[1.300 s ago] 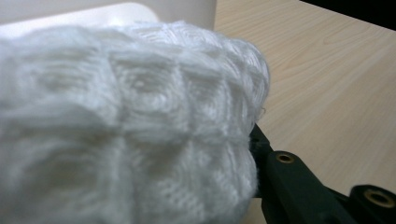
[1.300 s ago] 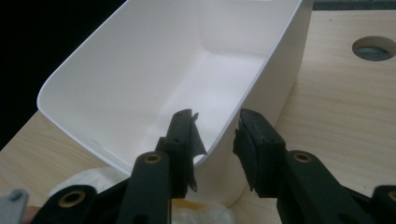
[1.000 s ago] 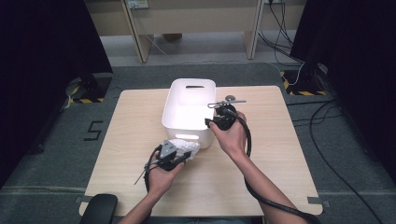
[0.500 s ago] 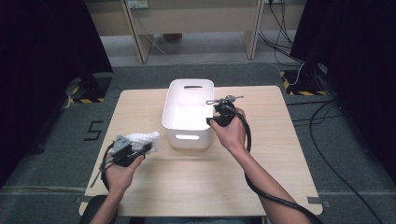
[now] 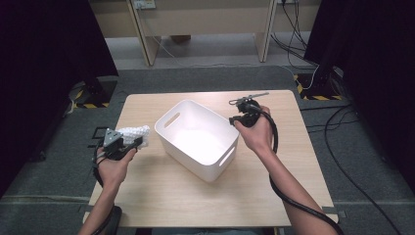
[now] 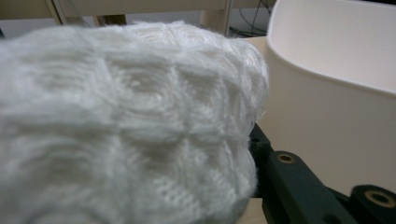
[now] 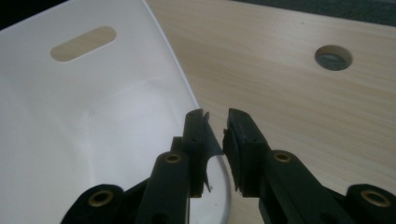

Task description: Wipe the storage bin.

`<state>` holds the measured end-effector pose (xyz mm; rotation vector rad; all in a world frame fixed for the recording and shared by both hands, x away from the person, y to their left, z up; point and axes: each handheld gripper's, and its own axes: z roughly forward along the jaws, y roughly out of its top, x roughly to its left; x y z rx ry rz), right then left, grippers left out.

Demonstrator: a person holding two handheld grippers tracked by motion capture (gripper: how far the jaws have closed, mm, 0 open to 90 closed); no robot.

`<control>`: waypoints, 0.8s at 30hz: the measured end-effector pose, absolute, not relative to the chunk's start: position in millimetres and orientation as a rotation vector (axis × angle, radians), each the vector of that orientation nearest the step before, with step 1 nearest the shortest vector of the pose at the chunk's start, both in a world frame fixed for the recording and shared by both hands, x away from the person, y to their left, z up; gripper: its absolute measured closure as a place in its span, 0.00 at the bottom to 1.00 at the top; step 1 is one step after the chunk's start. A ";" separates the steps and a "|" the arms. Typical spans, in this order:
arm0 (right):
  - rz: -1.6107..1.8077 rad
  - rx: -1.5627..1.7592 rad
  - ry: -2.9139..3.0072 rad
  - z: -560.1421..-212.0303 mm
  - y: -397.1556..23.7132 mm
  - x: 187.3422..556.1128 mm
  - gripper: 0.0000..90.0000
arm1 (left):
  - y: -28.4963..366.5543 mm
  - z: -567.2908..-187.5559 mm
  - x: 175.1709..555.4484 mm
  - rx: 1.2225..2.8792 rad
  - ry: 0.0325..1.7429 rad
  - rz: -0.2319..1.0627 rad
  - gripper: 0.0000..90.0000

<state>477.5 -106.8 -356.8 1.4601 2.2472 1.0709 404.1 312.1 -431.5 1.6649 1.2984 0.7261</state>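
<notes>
A white plastic bin point(image 5: 212, 118) stands at an angle on the middle of the wooden table point(image 5: 293, 161). My right gripper point(image 5: 237, 123) is at its far right corner. In the right gripper view the jaws point(image 7: 217, 126) have just been closing and now pinch the bin's rim point(image 7: 177, 79) between them. At the table's left edge my left gripper point(image 5: 133, 141) is shut on a bunched white knit cloth point(image 5: 133, 132). In the left gripper view the cloth point(image 6: 126, 130) hides most of the jaws, one black finger point(image 6: 299, 182) shows, and the bin's wall point(image 6: 327, 116) stands close on the right.
The inside of the bin holds nothing. A round cable hole point(image 7: 333, 57) is set in the tabletop beyond the bin. Black curtains flank the table, and cables point(image 5: 342, 122) lie on the floor to the right.
My left gripper has carried the cloth from the bin's front wall out to the table's left edge. The bin has turned from square to diagonal, with the right gripper at its corner.
</notes>
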 end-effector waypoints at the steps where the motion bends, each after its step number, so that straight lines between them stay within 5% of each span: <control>1: 1.086 1.470 2.239 -354.4 -111.1 473.1 0.88 | 312.4 -433.1 409.2 1.666 1.301 0.724 0.83; 7: 1.063 1.518 2.271 -358.5 -125.5 445.2 1.00 | 313.8 -445.6 434.2 1.684 1.325 0.709 0.83; 24: 1.042 1.488 2.364 -378.9 -119.2 416.1 1.00 | 291.0 -451.2 448.9 1.679 1.254 0.676 0.83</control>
